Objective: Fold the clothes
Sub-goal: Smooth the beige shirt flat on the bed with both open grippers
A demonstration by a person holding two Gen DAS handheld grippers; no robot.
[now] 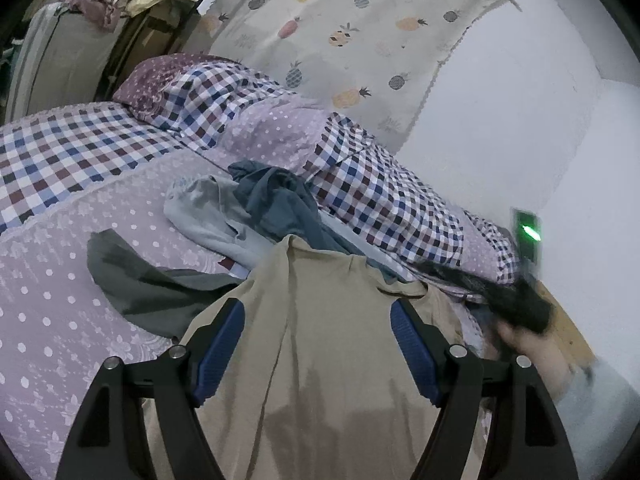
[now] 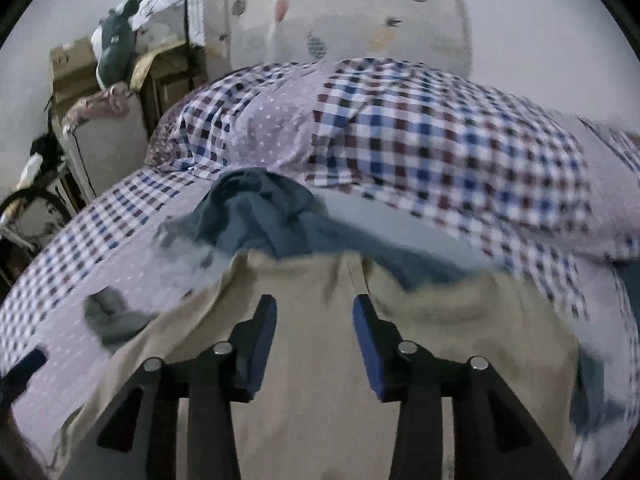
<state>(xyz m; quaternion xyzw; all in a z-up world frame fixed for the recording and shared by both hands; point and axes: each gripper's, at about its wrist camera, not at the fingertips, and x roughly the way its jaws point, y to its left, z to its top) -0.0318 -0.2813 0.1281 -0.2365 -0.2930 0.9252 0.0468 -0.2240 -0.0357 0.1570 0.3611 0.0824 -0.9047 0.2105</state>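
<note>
beige garment (image 1: 332, 340) edge between spread left tongs (image 1: 318, 328).

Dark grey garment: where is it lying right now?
In the left wrist view the dark grey garment lies flat on the lilac dotted bedspread, left of the beige garment, with the light blue garment just beyond it.

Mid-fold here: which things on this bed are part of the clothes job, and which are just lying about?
For the job:
- beige cloth garment, under both open grippers, left and right
- crumpled dark blue garment
- pale blue garment
- dark grey garment

Lying about:
- checked quilt
- lilac dotted bedsheet
- pineapple-print wall cloth
- cardboard boxes
</note>
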